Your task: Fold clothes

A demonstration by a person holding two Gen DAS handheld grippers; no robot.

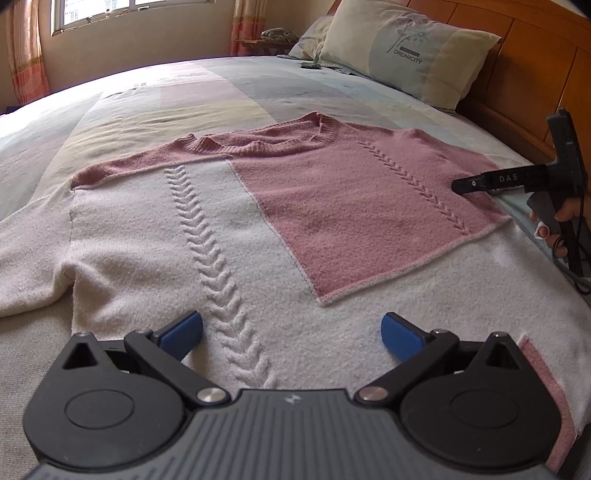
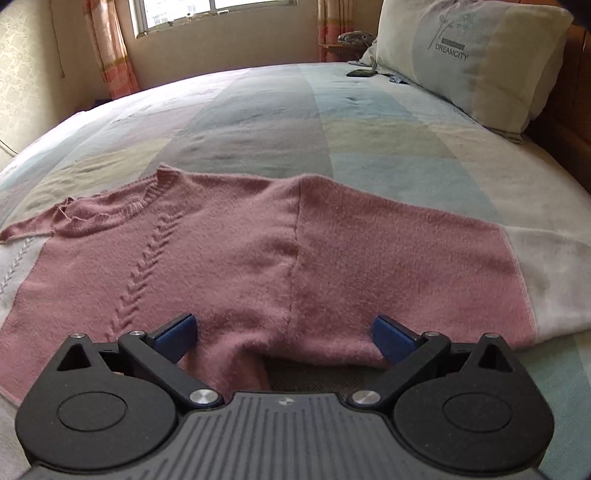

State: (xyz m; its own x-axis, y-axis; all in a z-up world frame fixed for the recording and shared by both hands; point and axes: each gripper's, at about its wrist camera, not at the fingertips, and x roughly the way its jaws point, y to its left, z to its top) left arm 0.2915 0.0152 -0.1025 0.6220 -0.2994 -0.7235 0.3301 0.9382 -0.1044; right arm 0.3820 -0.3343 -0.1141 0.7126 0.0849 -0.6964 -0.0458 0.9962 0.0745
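1. Left wrist view: one sweater (image 1: 258,229) lies flat on the bed (image 1: 184,99); it is white and pink, with two braided cable lines, one on the white part and one on the pink part; the collar points to the far side.
2. The left gripper (image 1: 291,332) hangs low over the white hem; its two blue pads (image 1: 183,332) stand wide apart and hold nothing.
3. At the right edge of this view the right gripper (image 1: 480,182) is seen from the side, with a hand (image 1: 554,225) on its handle; its tip is at the pink side edge of the sweater.
4. Right wrist view: the right gripper (image 2: 284,332) has its two blue pads (image 2: 177,334) wide apart; the pink cloth lies between and under them, but they do not close on it.
5. One sleeve, pink then white at its end, lies spread to the right.
6. The bed has a cover of pale blocks in blue, grey and yellow; two pillows (image 2: 469,55) lean at the wooden headboard (image 1: 524,55), and one reads DREAMCITY; one small dark object (image 2: 360,73) lies just beside them.
7. The room has one window (image 2: 207,14) with a striped curtain (image 2: 110,48) at each side, two in all.
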